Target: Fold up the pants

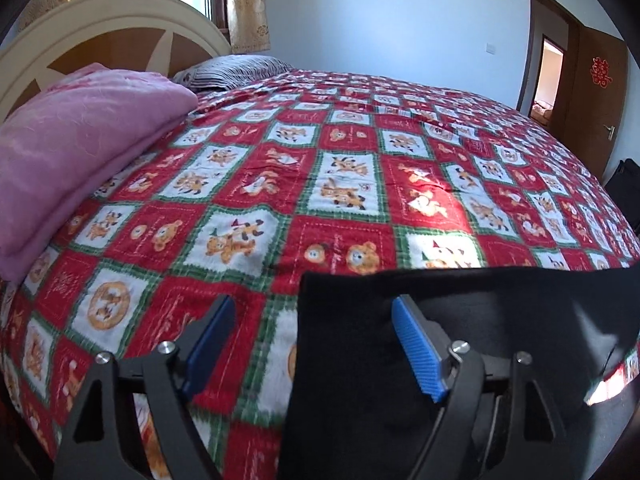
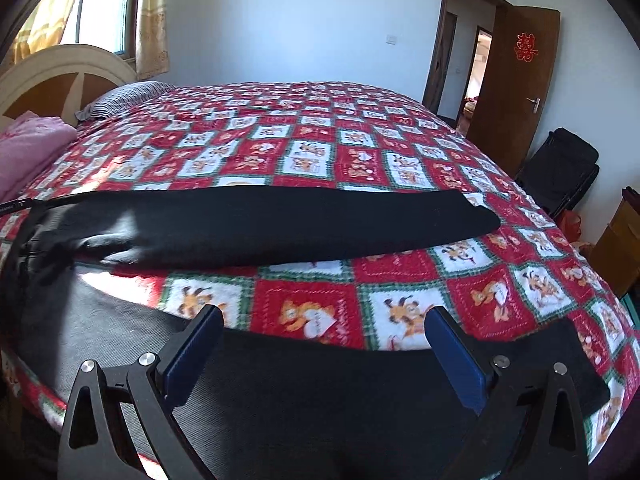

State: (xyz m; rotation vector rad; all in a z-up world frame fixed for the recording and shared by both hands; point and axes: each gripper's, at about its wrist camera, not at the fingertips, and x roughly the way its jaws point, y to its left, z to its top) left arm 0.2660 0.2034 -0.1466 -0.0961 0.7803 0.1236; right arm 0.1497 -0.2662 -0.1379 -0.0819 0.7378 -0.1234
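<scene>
Looking forward along the left gripper (image 1: 314, 344), its two blue-padded black fingers stand apart over the near edge of a bed, with nothing pressed between them. The corner of the black fabric pants (image 1: 460, 304) lies under the right-hand finger and reaches partway into the gap; whether that pad touches the cloth cannot be told. The lower edge of this view cuts off the garment, and a bright glare patch at the right hides some of its surface.

The right gripper (image 2: 324, 344) also has its blue-padded fingers spread wide, empty, hovering above the nearer leg of the pants (image 2: 320, 392). In the right wrist view the garment is plain, dark and matte, with little visible detail: seams and waistband are hard to make out. Its two legs run across the picture from left to right, the farther leg (image 2: 280, 224) a long flat band ending in a cuff at the right. The legs are parted, with a strip of bedcover showing between them, and they meet at the left, where blur and shadow obscure the waist end.

The pants rest on a red, white and green checked bedspread (image 2: 312, 152) printed with cartoon animals. A folded pink blanket (image 1: 80, 128) and a striped pillow (image 1: 232, 70) sit by the cream headboard (image 1: 100, 12). A brown wooden door (image 2: 516, 80) stands open beyond.
</scene>
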